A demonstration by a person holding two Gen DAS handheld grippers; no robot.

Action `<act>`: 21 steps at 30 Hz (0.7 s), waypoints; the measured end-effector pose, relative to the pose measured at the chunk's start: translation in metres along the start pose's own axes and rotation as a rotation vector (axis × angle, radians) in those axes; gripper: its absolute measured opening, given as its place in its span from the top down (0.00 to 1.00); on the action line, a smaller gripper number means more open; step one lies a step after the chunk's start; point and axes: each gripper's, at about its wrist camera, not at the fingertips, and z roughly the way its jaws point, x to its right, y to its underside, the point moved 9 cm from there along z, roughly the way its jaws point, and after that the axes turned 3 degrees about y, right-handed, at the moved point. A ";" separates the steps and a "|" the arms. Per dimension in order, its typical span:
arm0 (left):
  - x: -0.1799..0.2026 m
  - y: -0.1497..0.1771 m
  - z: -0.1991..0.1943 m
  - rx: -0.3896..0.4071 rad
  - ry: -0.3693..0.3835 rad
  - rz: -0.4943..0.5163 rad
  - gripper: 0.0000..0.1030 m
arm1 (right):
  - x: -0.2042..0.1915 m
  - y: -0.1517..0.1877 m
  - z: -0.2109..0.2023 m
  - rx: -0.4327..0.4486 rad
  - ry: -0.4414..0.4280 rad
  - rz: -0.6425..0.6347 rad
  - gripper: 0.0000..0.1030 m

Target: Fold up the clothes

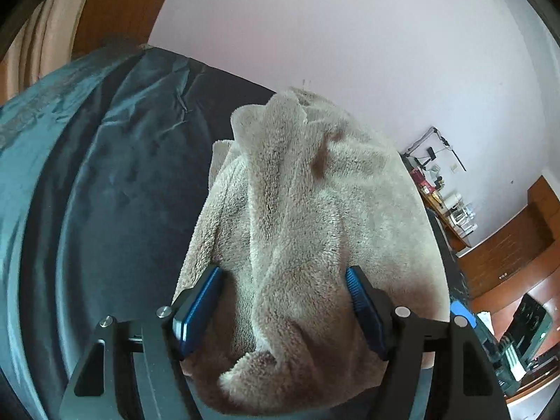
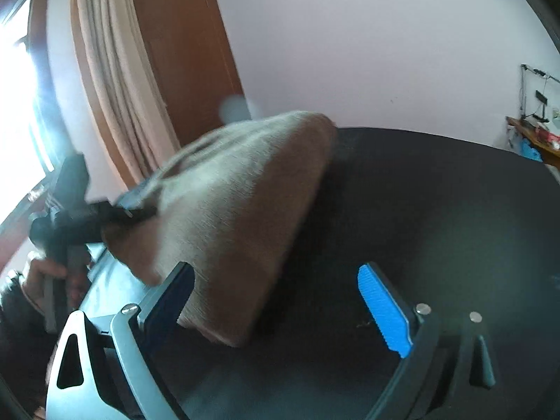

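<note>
A beige fleece garment (image 1: 308, 231) lies bunched on a dark teal bed cover (image 1: 115, 182). My left gripper (image 1: 285, 301) is open, its blue pads on either side of a raised fold of the fleece, which fills the gap between them. In the right wrist view the same garment (image 2: 238, 217) is a blurred mound on the dark cover (image 2: 420, 210). My right gripper (image 2: 276, 301) is open and empty, its left finger (image 2: 171, 297) beside the garment's near edge. The left gripper's black body (image 2: 80, 224) and the hand holding it show at the left.
A beige curtain (image 2: 112, 80) and a brown wooden door (image 2: 189, 56) stand behind the bed. A cluttered wooden shelf (image 1: 444, 203) sits at the far right by the white wall. The bed's edge curves at the left in the left wrist view.
</note>
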 end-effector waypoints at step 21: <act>0.000 0.013 0.011 0.008 0.009 0.097 0.28 | 0.004 0.031 0.047 -0.194 0.221 -0.182 0.01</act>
